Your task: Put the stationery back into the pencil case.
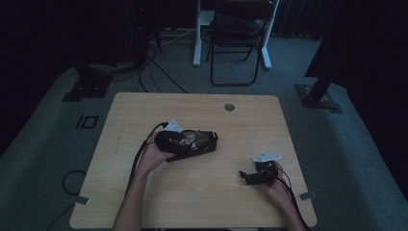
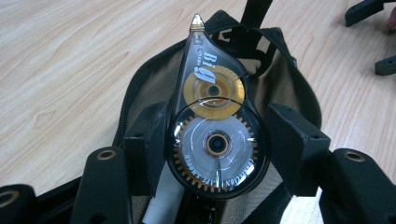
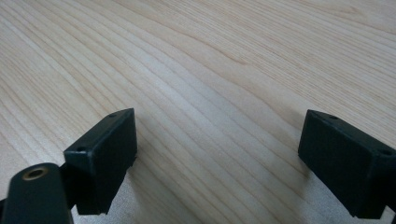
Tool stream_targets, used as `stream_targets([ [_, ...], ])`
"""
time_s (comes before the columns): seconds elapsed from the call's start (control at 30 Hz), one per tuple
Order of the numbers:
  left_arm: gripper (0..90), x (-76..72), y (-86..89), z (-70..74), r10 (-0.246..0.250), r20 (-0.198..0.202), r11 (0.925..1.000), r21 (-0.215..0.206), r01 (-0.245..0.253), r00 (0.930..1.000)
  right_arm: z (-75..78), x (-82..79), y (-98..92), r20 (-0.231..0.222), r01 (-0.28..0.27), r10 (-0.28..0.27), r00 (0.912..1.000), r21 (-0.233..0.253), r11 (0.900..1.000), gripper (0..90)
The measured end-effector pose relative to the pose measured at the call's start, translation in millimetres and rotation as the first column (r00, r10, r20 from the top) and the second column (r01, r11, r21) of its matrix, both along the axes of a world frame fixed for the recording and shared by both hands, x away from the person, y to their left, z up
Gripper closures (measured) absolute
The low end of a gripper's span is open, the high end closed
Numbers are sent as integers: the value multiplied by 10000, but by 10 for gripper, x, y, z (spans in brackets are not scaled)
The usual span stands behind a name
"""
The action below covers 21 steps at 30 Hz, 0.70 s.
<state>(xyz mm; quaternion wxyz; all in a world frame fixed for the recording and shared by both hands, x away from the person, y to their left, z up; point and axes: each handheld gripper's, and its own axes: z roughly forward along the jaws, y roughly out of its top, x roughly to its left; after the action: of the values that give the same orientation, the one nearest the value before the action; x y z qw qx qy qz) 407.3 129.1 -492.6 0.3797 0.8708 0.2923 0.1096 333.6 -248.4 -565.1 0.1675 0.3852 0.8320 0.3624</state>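
Note:
My left gripper point(image 2: 217, 140) is shut on a clear correction tape dispenser point(image 2: 212, 107) with gold gears, its tip pointing away from me. The dispenser hangs just over the open mouth of a black zip pouch point(image 2: 149, 88) with a beige lining, which lies on the wooden table point(image 2: 60, 70). A white object shows inside the pouch beneath the dispenser. In the high view the left gripper point(image 1: 185, 140) sits over the pouch point(image 1: 206, 140) near the table's middle. My right gripper point(image 3: 219, 154) rests low over bare wood at the front right point(image 1: 250, 177), jaws wide apart with nothing between them.
A round cable hole point(image 1: 229, 107) sits near the table's far edge. A folding chair point(image 1: 238, 38) and white desk legs stand beyond the table. Cables trail from both grippers toward the near edge. The right gripper's black fingers point(image 2: 385, 65) show at the left gripper view's top right.

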Motion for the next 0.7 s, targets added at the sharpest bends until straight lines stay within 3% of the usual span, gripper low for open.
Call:
stream_targets([
  [0.7,403,11,-20,-44,-45,-208,10000,22,46,9998,0,-1,0,0,-3,3,10000,0,10000,116],
])
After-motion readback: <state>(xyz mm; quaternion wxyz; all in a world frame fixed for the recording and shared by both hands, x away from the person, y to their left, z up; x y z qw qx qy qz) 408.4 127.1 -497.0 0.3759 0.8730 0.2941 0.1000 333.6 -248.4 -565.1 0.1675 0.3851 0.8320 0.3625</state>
